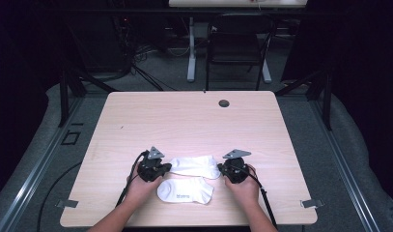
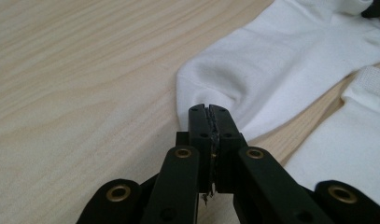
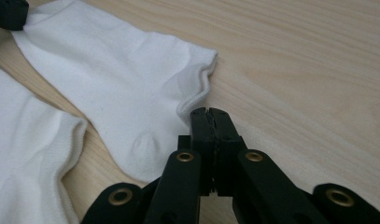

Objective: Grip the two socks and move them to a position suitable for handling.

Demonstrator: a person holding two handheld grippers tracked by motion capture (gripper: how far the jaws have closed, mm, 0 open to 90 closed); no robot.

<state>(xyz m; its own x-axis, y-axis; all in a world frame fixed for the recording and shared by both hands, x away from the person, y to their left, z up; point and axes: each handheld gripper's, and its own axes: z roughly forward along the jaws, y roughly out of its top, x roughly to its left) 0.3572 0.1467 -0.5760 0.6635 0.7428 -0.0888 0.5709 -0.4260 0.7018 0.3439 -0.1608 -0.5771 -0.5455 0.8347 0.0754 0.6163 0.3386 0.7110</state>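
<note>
Two white ankle socks lie side by side near the table's front edge. The far sock [image 1: 194,165] [image 2: 281,60] [image 3: 113,74] stretches between my two grippers. My left gripper [image 1: 169,167] [image 2: 210,109] is shut, and the sock's left end puckers into its tips. At the other end, my right gripper [image 1: 220,168] [image 3: 209,112] is shut where the wavy cuff edge runs into its tips. The near sock [image 1: 184,190] [image 2: 346,140] [image 3: 24,154] lies flat, free of both grippers, with small grey print on it.
The light wooden table [image 1: 184,121] has a round cable hole [image 1: 224,103] near its far edge. A black chair [image 1: 235,43] and a desk leg stand beyond the table. The person's hands and forearms come in at the front edge.
</note>
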